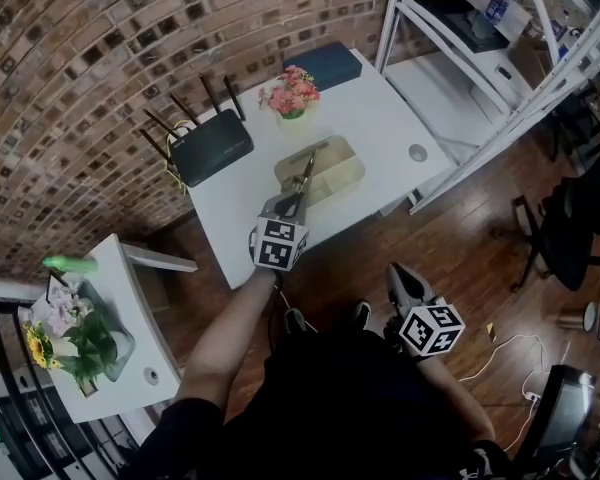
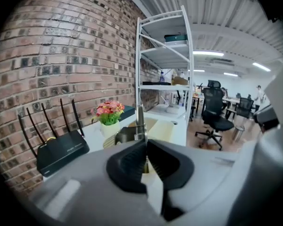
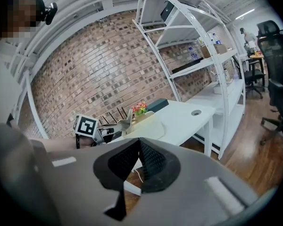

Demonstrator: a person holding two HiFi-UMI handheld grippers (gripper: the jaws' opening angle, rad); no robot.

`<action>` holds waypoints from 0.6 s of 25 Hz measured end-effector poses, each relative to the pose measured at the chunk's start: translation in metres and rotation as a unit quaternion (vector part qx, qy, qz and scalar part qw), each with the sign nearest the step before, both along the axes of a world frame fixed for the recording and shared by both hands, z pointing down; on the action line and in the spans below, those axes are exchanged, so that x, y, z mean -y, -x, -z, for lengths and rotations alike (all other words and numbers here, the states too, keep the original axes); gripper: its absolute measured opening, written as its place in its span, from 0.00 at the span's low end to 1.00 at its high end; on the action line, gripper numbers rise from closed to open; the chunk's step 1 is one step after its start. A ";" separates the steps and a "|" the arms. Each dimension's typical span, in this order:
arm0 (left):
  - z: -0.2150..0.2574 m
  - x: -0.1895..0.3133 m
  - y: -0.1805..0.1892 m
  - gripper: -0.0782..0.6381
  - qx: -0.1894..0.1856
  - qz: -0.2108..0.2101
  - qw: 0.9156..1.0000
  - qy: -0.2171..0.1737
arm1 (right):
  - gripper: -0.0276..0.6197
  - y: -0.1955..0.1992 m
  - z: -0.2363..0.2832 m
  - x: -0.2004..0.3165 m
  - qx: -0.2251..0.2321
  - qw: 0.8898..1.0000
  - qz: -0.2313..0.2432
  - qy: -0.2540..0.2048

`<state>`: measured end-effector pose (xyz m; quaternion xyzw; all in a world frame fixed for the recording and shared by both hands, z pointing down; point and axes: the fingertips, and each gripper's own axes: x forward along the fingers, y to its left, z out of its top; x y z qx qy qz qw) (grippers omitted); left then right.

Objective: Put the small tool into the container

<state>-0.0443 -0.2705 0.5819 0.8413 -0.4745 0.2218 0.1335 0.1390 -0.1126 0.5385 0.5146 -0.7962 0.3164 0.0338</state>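
Note:
A slim metal tool (image 1: pixel 305 176) sticks out from my left gripper (image 1: pixel 292 206), which is shut on its lower end. The tool's tip reaches over the near side of a shallow translucent beige container (image 1: pixel 348 158) in the middle of the white table (image 1: pixel 380 118). In the left gripper view the tool (image 2: pixel 140 120) stands up from between the closed pads of my left gripper (image 2: pixel 145 142), with the container (image 2: pixel 162 128) just behind it. My right gripper (image 1: pixel 400 273) hangs low over the wooden floor, off the table's near right. Seen in its own view, the right gripper (image 3: pixel 138 142) is shut and empty.
A black router (image 1: pixel 210 146) with antennas sits at the table's left. A pot of pink flowers (image 1: pixel 292 93) stands behind the container, and a dark flat box (image 1: pixel 323 64) lies at the far end. White shelving (image 1: pixel 480 58) stands to the right, and a small side table (image 1: pixel 130 328) with flowers at near left.

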 end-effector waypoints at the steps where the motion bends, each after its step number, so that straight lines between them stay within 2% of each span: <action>1: -0.004 0.002 0.001 0.12 0.010 0.000 1.000 -0.002 | 0.06 -0.001 0.000 0.001 0.000 1.000 -0.001 0.001; 9: -0.017 0.006 -0.001 0.12 0.034 0.000 0.999 0.010 | 0.05 0.001 -0.002 0.005 0.004 1.000 0.006 0.004; 15: -0.027 0.007 -0.006 0.12 0.062 -0.016 0.998 0.018 | 0.06 0.003 -0.005 0.007 0.008 1.000 0.008 0.009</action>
